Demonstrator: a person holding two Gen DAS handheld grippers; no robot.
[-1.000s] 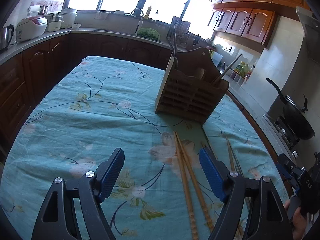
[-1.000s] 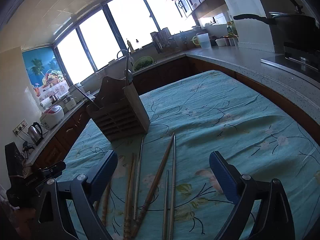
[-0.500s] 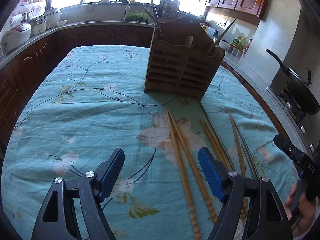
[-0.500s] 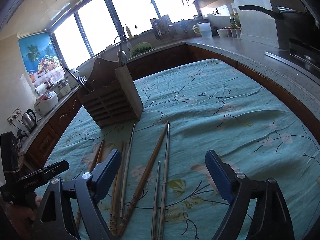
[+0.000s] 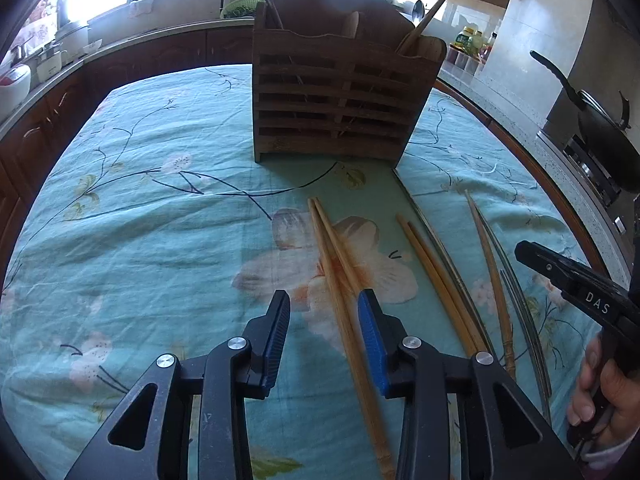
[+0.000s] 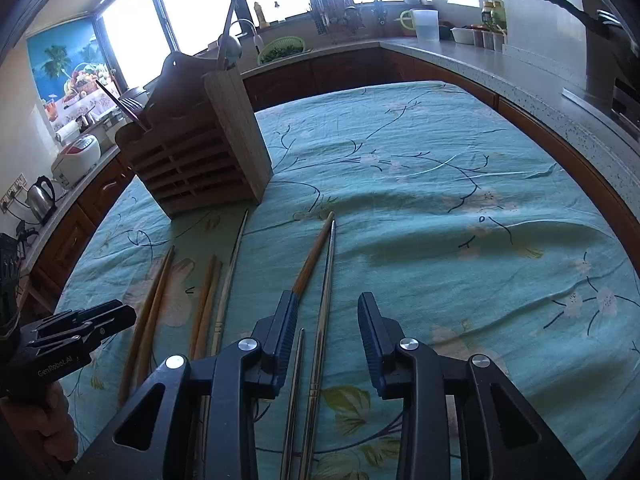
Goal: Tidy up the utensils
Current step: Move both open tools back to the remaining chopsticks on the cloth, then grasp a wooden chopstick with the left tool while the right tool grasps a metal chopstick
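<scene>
Blue-padded left tool [image 5: 323, 334] sits partly open around a wooden chopstick pair [image 5: 336, 264], gripping nothing; right tool [image 6: 328, 334] likewise over metal chopsticks [image 6: 322, 320]. Beyond, the wooden holder [image 5: 340, 92] holds few utensils: most sorting remains.

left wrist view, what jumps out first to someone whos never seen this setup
The slatted wooden utensil holder stands upright at the far middle of the teal floral tablecloth, a few utensils already poking out of its top. In front of it, chopsticks lie in loose pairs on the cloth, and the open left gripper straddles the wooden chopstick pair nearest the centre. The right gripper is open over the metal chopsticks.
</scene>
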